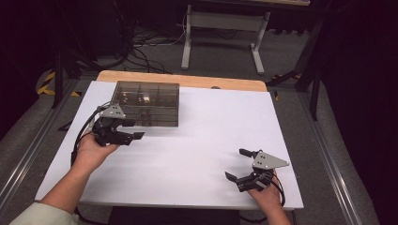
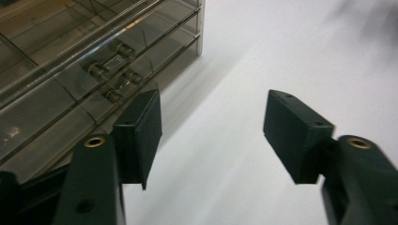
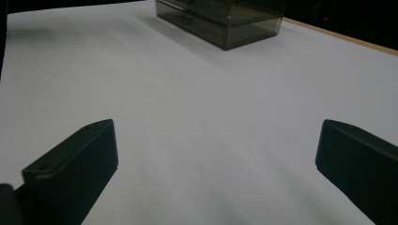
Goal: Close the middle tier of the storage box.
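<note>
Black, matte jaws of the left gripper point(image 2: 213, 136) stand apart with nothing between them, just beside the smoky clear plastic organizer box point(image 1: 147, 103). We see bare white counter point(image 1: 197, 150) in the gap. One jaw sits close to the box's front, near a small clear latch point(image 2: 115, 77) with dark hinge pins. We judge the box rigid, light, smooth-walled and slick, likely to crack or scuff under a hard squeeze. Best hold, we think: the latch tab or a front corner edge, not the flat panes. Inner dividers show through the lid. The right gripper point(image 1: 243, 165) rests well apart near the counter's right front, jaws wide and empty.
</note>
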